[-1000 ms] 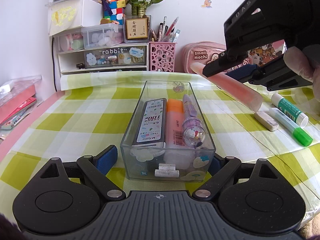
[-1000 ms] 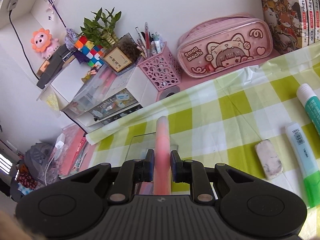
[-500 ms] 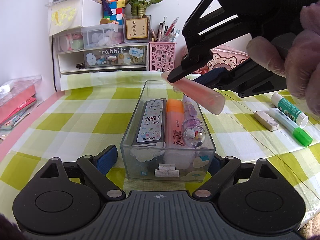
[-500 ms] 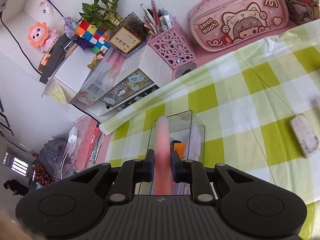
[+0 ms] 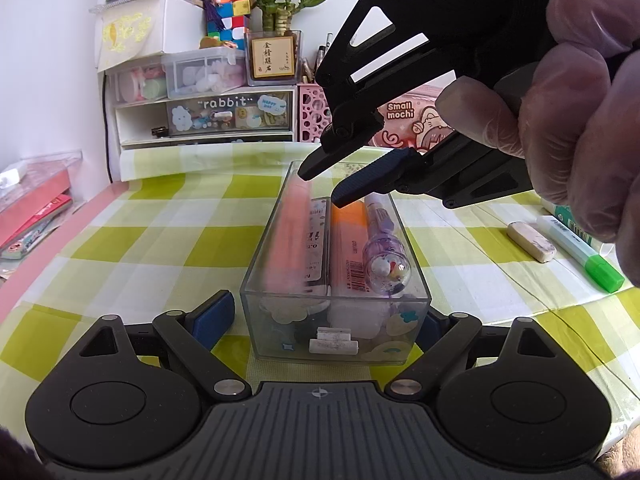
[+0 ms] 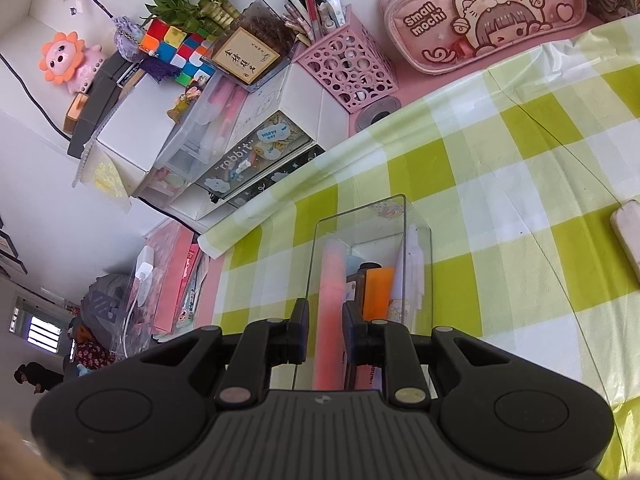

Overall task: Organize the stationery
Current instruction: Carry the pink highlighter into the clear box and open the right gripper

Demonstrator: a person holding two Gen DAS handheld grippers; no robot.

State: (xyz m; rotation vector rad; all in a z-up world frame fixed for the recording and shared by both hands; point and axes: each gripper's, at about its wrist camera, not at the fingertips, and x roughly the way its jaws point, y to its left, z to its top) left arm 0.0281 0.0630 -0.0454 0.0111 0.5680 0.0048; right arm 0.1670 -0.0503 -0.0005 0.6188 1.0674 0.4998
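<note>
L gripper (image 5: 320, 316) straddles the near end of the clear box (image 5: 338, 336), which sits on the bench (image 5: 132, 240) w/ its green-checked cloth. Jaws spread wide; the left blue pad (image 5: 212, 316) stands a bit off the box wall, the right pad is hidden behind the box corner, so can't tell if it touches.

R gripper (image 5: 320, 188) hangs over the far end of the box, tilted down, held by a gloved hand (image 5: 580, 128). Its jaws are nearly together but w/ a small gap each side of the pink tube (image 6: 332, 312), which isn't pinched: it lies blurred along the left wall inside the box, partly over the black refill case (image 5: 314, 240).

Also inside the box: orange highlighter (image 5: 348, 248) in the middle, purple pen (image 5: 384, 248) along the right wall, small white bits at the near end.

Out on the cloth to the right: white eraser (image 5: 530, 236), and just beside it a green-capped glue stick (image 5: 580, 252). At the back: pink pen cup (image 6: 348, 68), pink pencil case (image 6: 484, 12), drawer unit (image 5: 208, 116).
</note>
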